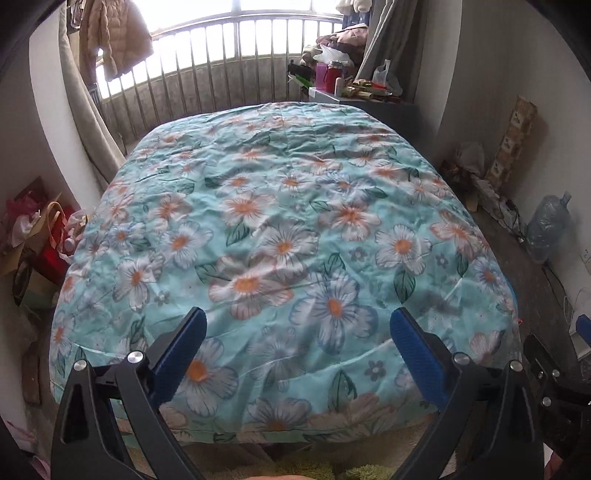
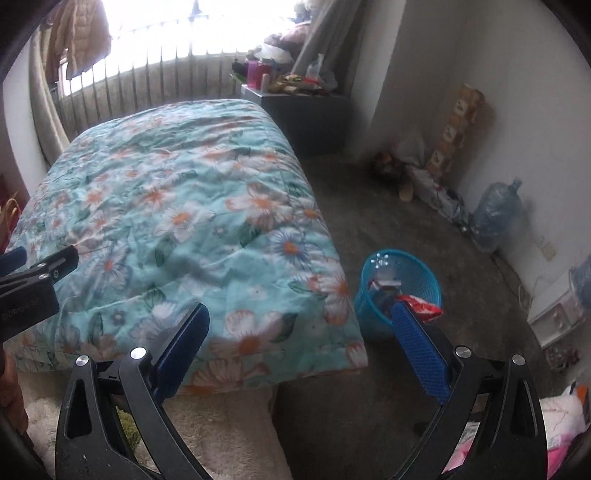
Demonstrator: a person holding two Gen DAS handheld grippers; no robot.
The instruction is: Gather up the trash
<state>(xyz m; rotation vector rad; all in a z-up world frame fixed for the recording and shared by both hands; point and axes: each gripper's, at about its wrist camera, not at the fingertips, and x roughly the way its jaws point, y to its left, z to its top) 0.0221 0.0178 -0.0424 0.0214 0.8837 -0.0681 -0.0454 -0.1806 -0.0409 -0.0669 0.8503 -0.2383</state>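
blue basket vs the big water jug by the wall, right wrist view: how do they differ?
The blue basket is opaque, bright blue mesh plastic; the water jug is pale and see-through. The basket is open-topped with wrappers inside; the jug narrows to a neck. The basket stands beside the bed's corner; the jug sits against the wall. Both stand upright on the floor.

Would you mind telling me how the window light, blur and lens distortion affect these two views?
Left wrist view: the window is blown out white and the fisheye bulges the bed; fairly sharp. Right wrist view: the same glare washes the railing, and the quilt and blue basket look softly blurred; dark corners frame both.
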